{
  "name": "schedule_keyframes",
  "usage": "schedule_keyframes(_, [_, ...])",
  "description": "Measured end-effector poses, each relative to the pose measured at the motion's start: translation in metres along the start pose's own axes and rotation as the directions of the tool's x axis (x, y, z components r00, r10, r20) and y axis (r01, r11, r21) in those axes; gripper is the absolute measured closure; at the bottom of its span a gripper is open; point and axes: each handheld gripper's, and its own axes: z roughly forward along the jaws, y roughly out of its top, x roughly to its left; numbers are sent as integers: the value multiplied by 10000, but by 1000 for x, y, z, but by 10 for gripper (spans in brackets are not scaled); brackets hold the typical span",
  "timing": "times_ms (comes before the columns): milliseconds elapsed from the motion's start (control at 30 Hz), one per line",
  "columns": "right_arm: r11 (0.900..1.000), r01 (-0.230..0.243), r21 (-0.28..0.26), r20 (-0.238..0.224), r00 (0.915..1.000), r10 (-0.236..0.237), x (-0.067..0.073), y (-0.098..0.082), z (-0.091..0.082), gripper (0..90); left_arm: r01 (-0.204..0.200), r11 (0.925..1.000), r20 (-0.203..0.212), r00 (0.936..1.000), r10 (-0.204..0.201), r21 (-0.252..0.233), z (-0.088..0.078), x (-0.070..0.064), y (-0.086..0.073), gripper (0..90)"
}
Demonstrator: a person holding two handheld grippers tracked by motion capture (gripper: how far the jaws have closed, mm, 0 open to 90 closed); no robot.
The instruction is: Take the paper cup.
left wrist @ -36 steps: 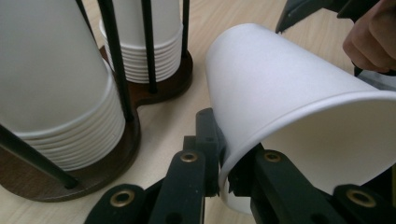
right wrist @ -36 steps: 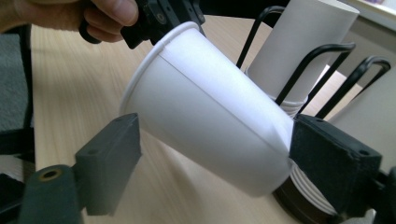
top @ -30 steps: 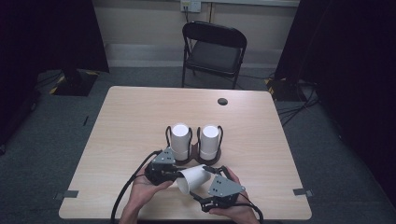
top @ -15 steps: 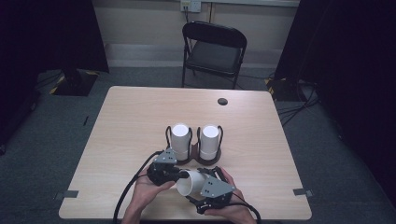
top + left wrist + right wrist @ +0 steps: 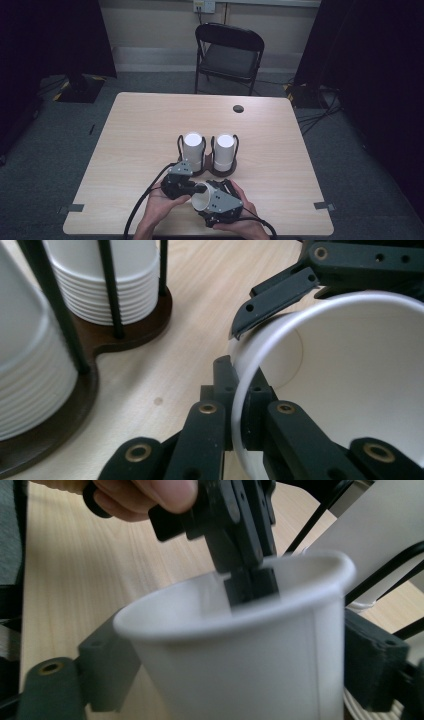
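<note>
Left hand-held gripper (image 5: 192,188) has just pinched the white paper cup's (image 5: 202,197) rim. Right hand-held gripper (image 5: 216,200) keeps clamping its body, so looks like a handover.

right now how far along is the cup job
Done: one white cup is out of the rack and off the table. In hand: the right gripper clamps its wall from both sides, while the left gripper pinches its rim. Left: two cup stacks stand in the rack; where this cup goes isn't shown.
</note>
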Motion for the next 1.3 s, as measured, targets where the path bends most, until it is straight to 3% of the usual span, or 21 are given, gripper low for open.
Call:
schedule_keyframes(100, [9990,425,110,255,9988,-428,5,6,1,182,118,9999,155,9998,-118,8,3,-1,0,877])
schedule_keyframes(267, [9995,281,-116,192,9994,-279,4,7,2,191,104,9999,39,9999,-104,97,1,0,0,877])
schedule_keyframes(633, [9995,-69,-299,129,9999,73,1,6,0,206,288,9992,154,9995,-284,-265,0,1,-2,864])
schedule_keyframes(733, [9991,-203,-364,270,9994,213,0,6,-1,211,345,9986,196,9992,-337,-403,-2,1,-2,840])
schedule_keyframes(800, [9991,-245,-352,291,9992,256,-1,6,-2,211,161,9979,136,9998,-153,-626,-3,1,-3,840])
schedule_keyframes(933, [9994,-194,-271,383,9991,205,0,6,-2,212,115,9979,88,9999,-110,-636,-3,1,-3,840])
schedule_keyframes(1300, [9985,-533,-159,873,9947,545,-6,0,-6,214,80,9899,2,10000,-80,-1413,-4,1,-3,791])
